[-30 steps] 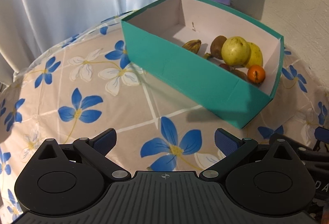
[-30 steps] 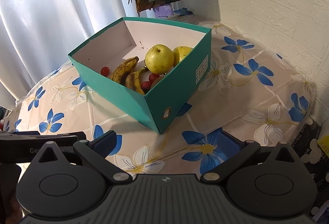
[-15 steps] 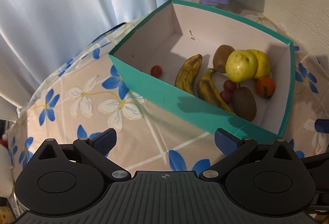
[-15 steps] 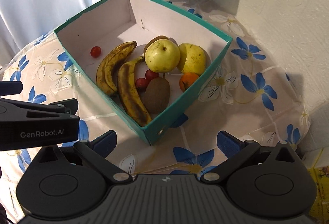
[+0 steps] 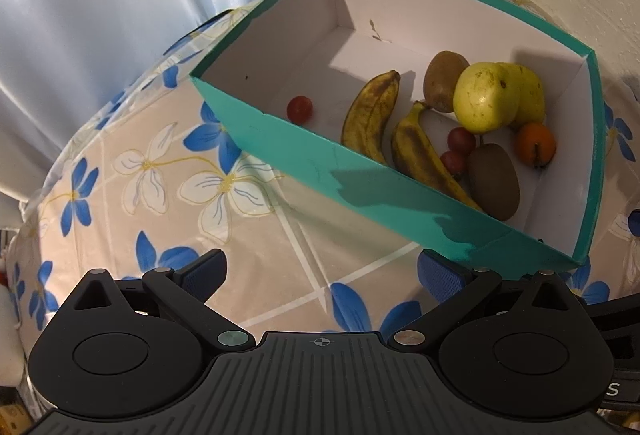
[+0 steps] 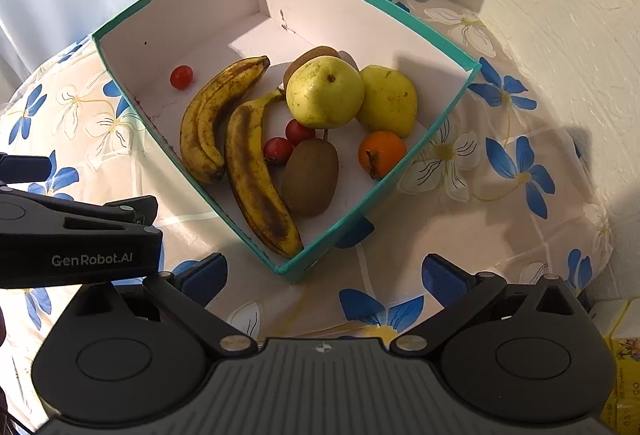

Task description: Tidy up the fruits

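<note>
1. Fruit sits in the teal box (image 6: 424, 139) on the flowered tablecloth (image 6: 500, 219), crowded toward 1 end; the other end is mostly bare floor.
2. Contents, right wrist view: 2 spotted bananas (image 6: 224, 115) side by side, 2 yellow-green apples (image 6: 326, 95) touching, 1 kiwi (image 6: 310, 177) near the front corner, a 2nd kiwi (image 6: 310, 57) half hidden behind an apple, 1 orange fruit (image 6: 380, 153) by the side wall, 2 small red fruits (image 6: 286, 141) betw. banana & kiwi, 1 red one (image 6: 181, 76) alone at the bare end.
3. Left gripper (image 5: 322, 271): fingers wide apart, nothing betw. them, hovering just outside the box's long wall.
4. Right gripper (image 6: 326, 275): fingers also spread, holding nothing, above the box's near corner.
5. Stage: all fruit in the box fits either a gathered-up finish or a pile awaiting sorting by kind; can't tell which from here.
6. If regrouping is what's wanted, my read on doing it well:
   - come in from above, clear of the thin cardboard walls; box looks light, likely to slide.
   - grip bananas across the middle, softly; they look ripe, bruise easily.
   - apples & kiwis are round, will roll if nudged; centre them betw. the pads.
   - small red ones need a gentle, narrow pinch.
   - 1 gripper could steady the box wall.
</note>
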### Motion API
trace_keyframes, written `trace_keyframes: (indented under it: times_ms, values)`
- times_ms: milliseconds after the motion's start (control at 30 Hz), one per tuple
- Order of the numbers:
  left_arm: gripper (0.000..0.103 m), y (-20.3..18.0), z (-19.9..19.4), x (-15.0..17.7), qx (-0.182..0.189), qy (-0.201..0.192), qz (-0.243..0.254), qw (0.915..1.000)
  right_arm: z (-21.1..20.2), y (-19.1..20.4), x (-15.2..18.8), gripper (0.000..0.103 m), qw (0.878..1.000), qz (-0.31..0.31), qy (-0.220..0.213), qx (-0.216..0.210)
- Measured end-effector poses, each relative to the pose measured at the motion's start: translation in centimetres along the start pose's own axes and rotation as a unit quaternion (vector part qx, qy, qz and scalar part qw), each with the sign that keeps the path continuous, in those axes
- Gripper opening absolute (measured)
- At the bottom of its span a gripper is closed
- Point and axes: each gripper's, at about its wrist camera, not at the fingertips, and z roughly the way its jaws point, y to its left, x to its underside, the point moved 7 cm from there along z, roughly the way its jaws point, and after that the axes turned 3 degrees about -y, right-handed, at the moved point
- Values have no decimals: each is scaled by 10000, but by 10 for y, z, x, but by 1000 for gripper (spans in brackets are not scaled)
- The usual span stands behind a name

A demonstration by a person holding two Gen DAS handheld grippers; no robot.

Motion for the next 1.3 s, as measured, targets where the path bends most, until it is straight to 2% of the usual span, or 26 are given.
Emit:
trace_keyframes:
  times_ms: [233,1300]
  values:
    - [103,1,4,-2,137,66,-73,9999,2,-1,-1,103,10000,49,-2,-20]
    - [103,-11,-3,-3,-30,-122,189,9997,-2,1,1,103,9998,-133,-61,-162]
